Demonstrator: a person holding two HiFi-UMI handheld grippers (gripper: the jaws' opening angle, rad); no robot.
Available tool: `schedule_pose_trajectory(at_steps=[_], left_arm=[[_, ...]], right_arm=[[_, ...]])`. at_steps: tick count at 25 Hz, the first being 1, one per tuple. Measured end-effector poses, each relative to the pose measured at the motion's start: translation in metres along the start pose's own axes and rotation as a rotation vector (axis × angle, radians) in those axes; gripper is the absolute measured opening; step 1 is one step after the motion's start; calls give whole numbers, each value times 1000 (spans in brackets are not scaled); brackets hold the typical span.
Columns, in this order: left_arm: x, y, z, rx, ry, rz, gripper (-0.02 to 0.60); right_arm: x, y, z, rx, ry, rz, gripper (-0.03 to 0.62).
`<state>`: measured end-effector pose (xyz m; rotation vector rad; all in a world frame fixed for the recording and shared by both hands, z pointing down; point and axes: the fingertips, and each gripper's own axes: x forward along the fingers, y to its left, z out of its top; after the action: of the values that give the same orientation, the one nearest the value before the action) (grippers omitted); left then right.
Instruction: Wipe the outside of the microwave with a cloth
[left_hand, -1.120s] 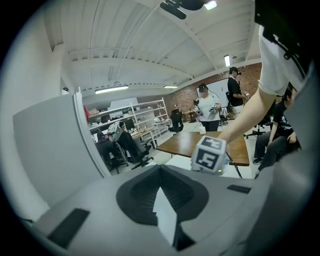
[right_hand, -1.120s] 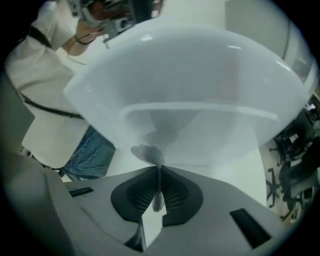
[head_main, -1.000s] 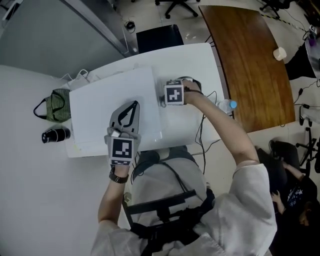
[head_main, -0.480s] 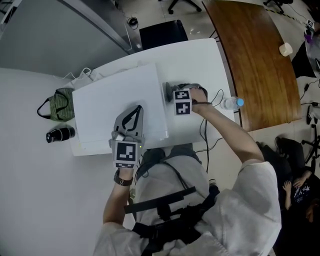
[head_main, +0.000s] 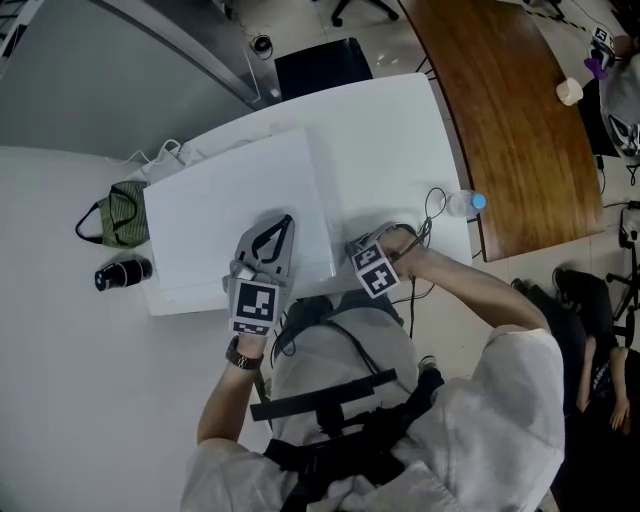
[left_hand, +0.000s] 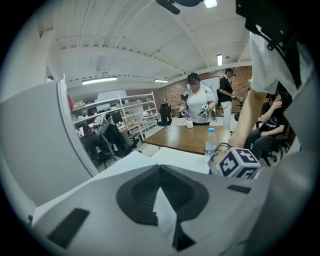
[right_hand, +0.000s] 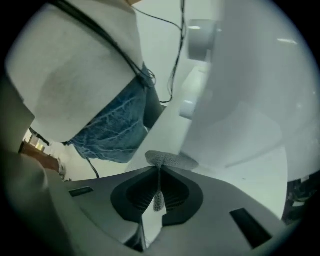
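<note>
Right gripper (right_hand: 159, 169) clamped on grey speckled cloth (right_hand: 171, 160) at the white boxy microwave's (head_main: 235, 210) right near corner. Left gripper (head_main: 282, 226), closed and empty, rests on top. Press the cloth flat along the side.

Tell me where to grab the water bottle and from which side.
Take the water bottle round its clear body, below the blue cap, probably coming level from the person's side. It stands upright, round and slim, near the front right corner of the white table, so that side looks open.
</note>
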<state>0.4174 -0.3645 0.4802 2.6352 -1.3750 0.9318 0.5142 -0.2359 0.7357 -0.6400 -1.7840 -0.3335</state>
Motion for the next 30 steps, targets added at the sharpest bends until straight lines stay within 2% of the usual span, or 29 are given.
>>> schedule_pose_trajectory(at_steps=[4,9,12,15,18,22,26,30], left_arm=[[-4,3,2,-3,9,21,29],[-13,10,-2,3,19,32,29],[-24,16,-5,5,19,36,29],[-42,25,-11,-8,6,49,29],[-67,33,-22,-27,-24,56,29],[-107,34,-38,-32,-82,28,29],[-173,26,-82,-28,-181,-21,29],[-261,16,-130,-75,-266,-24,29]], right_arm=[[-18,-91,-35,162,-3,-146,18],[-48,-213,-73,400,-67,-339,18],[-82,-270,-95,573,-115,-523,18],[-133,-293,-104,683,-158,-715,18],[-177,-279,-83,740,-241,-830,18],[-230,-216,-13,797,-390,-991,18],[-252,-132,84,864,-400,-1195,18],[-238,-56,195,959,-477,-1323,18]])
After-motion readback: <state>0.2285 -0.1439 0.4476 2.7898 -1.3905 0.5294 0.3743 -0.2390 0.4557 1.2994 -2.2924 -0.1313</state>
